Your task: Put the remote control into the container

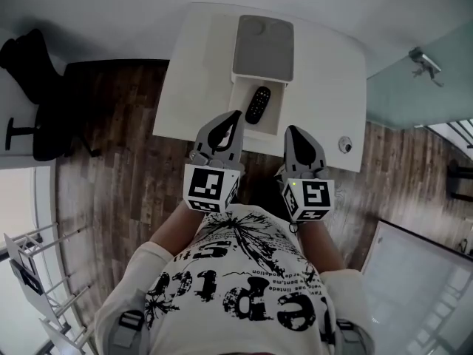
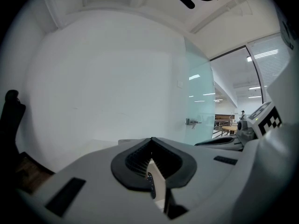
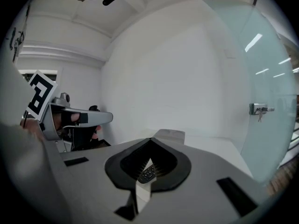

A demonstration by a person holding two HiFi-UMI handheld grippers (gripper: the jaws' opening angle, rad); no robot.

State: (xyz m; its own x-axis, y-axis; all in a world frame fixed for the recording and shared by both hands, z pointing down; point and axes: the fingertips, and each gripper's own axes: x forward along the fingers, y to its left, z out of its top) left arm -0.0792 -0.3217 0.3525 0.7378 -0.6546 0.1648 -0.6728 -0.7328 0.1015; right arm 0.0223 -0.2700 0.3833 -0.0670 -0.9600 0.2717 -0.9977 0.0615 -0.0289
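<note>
Left tongs (image 1: 235, 117) and right tongs (image 1: 294, 130) point forward side by side, jaws pressed together.

**Things counted, kind by kind**
One white table (image 1: 192, 72), one container (image 1: 239, 111), one grey lid (image 1: 263, 48), one remote control (image 1: 257, 104), one small round object (image 1: 345, 145) and one black chair (image 1: 29, 72) were counted; two grippers were seen, the left gripper (image 1: 236, 115) and the right gripper (image 1: 293, 130), and one person (image 1: 236, 287).
</note>
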